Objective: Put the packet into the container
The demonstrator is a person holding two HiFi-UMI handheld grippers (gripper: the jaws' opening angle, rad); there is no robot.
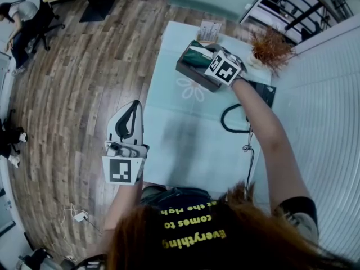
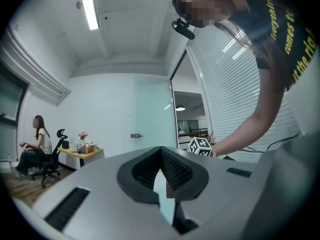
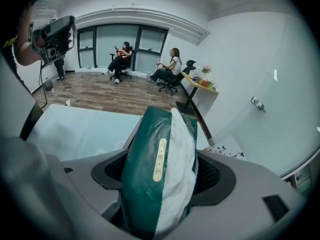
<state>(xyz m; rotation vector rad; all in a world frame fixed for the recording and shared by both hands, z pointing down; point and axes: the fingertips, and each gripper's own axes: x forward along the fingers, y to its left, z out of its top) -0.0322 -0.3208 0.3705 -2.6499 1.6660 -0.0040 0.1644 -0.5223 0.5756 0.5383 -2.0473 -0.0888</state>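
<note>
A green and white packet is clamped in my right gripper, which is shut on it above the dark open container at the far end of the pale table. In the right gripper view the packet stands upright and fills the gap of the right gripper, hiding most of the container below. My left gripper hangs near the table's left edge over the wooden floor. Seen in the left gripper view, the left gripper has its jaws together with nothing in them.
A black cable loops on the table's right side, beside a dark flat object. A dried plant and a white card holder stand at the far end. Seated people are across the room.
</note>
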